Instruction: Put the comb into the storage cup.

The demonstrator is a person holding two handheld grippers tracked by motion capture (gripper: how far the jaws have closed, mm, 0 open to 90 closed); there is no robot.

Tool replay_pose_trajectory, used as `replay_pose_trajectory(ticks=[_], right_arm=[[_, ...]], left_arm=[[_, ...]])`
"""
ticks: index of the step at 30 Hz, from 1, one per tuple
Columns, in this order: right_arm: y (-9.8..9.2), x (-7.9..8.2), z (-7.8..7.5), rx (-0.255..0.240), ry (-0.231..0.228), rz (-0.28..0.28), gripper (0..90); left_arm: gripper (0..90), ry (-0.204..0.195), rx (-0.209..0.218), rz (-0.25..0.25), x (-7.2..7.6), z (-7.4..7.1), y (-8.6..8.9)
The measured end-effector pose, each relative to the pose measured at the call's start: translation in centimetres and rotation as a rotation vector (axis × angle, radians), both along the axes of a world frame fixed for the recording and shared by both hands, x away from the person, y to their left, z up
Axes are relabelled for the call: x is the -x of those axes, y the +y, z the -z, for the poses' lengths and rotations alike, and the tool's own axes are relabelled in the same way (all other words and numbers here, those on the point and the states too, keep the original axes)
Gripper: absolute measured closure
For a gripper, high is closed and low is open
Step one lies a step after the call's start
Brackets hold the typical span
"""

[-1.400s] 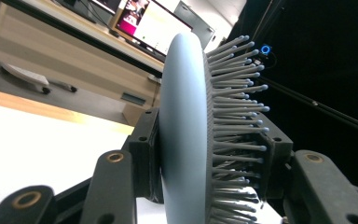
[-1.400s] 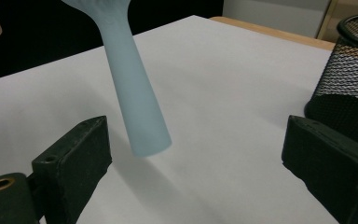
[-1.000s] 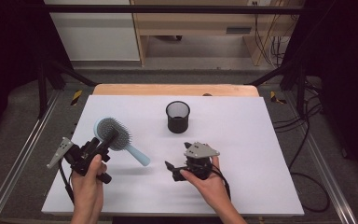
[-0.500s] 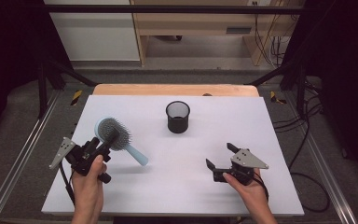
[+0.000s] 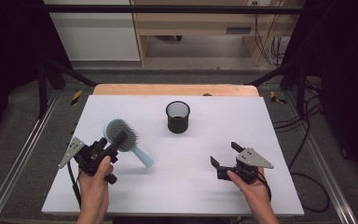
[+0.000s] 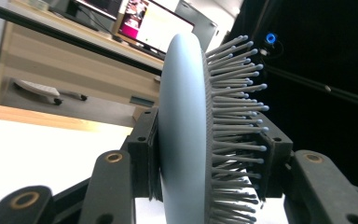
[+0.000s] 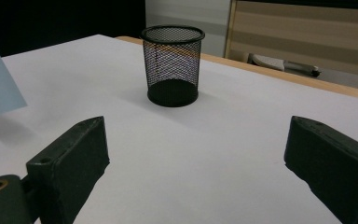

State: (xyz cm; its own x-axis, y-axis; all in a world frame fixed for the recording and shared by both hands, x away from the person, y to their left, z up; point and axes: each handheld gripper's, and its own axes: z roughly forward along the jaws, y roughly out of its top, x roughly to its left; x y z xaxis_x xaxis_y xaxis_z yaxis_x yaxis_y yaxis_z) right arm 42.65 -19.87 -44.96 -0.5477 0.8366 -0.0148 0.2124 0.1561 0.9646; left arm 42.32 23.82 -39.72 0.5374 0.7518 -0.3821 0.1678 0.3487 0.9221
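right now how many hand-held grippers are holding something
1. The left hand-held gripper is clamped on the head of the blue hairbrush, lifted off the table. The right hand-held gripper sits open and empty, nearer the mesh cup.

A white rectangular bench (image 5: 177, 186) with a light wooden strip (image 5: 175, 89) along its far edge stood on a grey floor (image 5: 23, 135). Behind it were a white cabinet (image 5: 93, 32) and a pale wooden desk (image 5: 200, 23). Black cables (image 5: 307, 135) lay at the right. Bright computer monitors (image 6: 154, 23) stood on the desk.
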Motion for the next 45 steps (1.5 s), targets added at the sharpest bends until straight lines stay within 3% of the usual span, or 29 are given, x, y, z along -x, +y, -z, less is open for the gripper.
replay_pose_trajectory(ticks=[3, 8, 12, 16, 20, 34, 45], right_arm=[[-0.2, 0.1, -0.1, 0.008, -0.005, 0.01, 6.1], [-0.8, -0.2, 0.3, 0.008, 0.018, 0.04, 5.9], [-0.9, -0.1, 0.3, 0.0, 0.027, 0.045, 5.6], [-0.7, -0.1, 0.5, 0.025, 0.046, 0.04, 5.1], [-0.7, 0.0, 0.4, 0.024, 0.041, 0.029, 5.0], [-0.7, 0.1, 0.4, 0.012, 0.054, 0.017, 5.0], [-0.8, 0.2, 0.5, 0.011, 0.062, 0.022, 5.0]], left_arm=[[51.4, -0.009, 0.012, 0.027, 0.0, -0.5, -0.5], [51.3, -0.013, 0.005, 0.028, -0.7, -1.4, -1.1], [51.3, 0.018, 0.025, 0.036, -1.9, -2.1, -1.6], [51.2, 0.016, -0.01, 0.042, -3.2, -3.6, -2.5], [51.1, 0.023, -0.004, 0.055, -4.4, -5.1, -3.6], [50.8, -0.032, -0.048, 0.038, -7.7, -9.7, -6.5], [50.7, -0.07, -0.022, 0.026, -11.0, -12.1, -7.3]])
